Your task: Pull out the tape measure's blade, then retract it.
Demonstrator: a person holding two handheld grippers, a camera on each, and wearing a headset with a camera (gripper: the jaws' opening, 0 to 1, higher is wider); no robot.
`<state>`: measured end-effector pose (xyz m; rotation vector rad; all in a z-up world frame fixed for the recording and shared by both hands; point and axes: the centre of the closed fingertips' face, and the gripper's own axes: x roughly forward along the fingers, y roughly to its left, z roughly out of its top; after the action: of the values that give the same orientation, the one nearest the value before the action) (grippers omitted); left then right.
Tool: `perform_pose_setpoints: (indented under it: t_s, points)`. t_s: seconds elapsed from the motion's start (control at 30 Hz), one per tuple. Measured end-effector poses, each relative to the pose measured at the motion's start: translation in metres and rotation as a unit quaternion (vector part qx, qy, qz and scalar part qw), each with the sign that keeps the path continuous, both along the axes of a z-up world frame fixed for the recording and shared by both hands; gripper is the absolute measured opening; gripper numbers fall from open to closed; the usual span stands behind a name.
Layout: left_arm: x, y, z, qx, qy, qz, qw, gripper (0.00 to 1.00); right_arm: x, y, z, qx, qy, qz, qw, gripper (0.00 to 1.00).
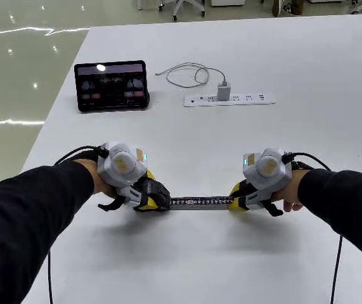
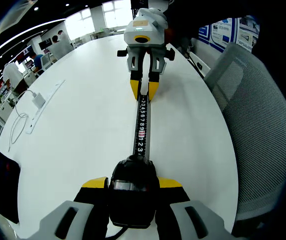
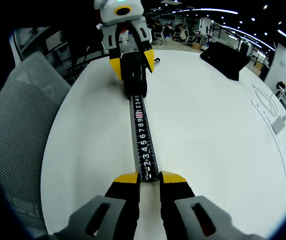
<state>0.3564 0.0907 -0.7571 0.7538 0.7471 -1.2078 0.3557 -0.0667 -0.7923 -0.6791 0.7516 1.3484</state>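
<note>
A black tape measure case (image 1: 154,194) sits low over the white table, with my left gripper (image 1: 148,195) shut on it; in the left gripper view the case (image 2: 132,190) lies between the yellow-tipped fingers (image 2: 95,183). Its dark blade (image 1: 201,202) with white numerals runs rightward to my right gripper (image 1: 236,197), shut on the blade's end. The blade (image 3: 141,135) stretches from my right gripper (image 3: 150,177) to the case (image 3: 134,70). In the left gripper view the blade (image 2: 141,125) reaches the right gripper (image 2: 144,90).
A dark tablet (image 1: 111,85) stands at the back left of the table (image 1: 244,266). A white power strip (image 1: 229,99) with a plugged charger and a looped cable (image 1: 187,73) lies behind the middle. A grey mesh chair (image 2: 263,125) stands beside the table.
</note>
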Motion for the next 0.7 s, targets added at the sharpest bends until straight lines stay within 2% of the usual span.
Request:
perform_pose_setpoints:
  t_s: [0.37,0.7]
  points:
    - [0.0,0.0,0.001,-0.003,0.001,0.001,1.0,0.31,0.003,-0.021,-0.001,-0.006,-0.004,-0.004,1.0,0.1]
    - [-0.001,-0.001,0.002,-0.005,0.001,0.001,1.0,0.31,0.003,-0.028,-0.001,-0.006,-0.003,-0.004,1.0,0.1]
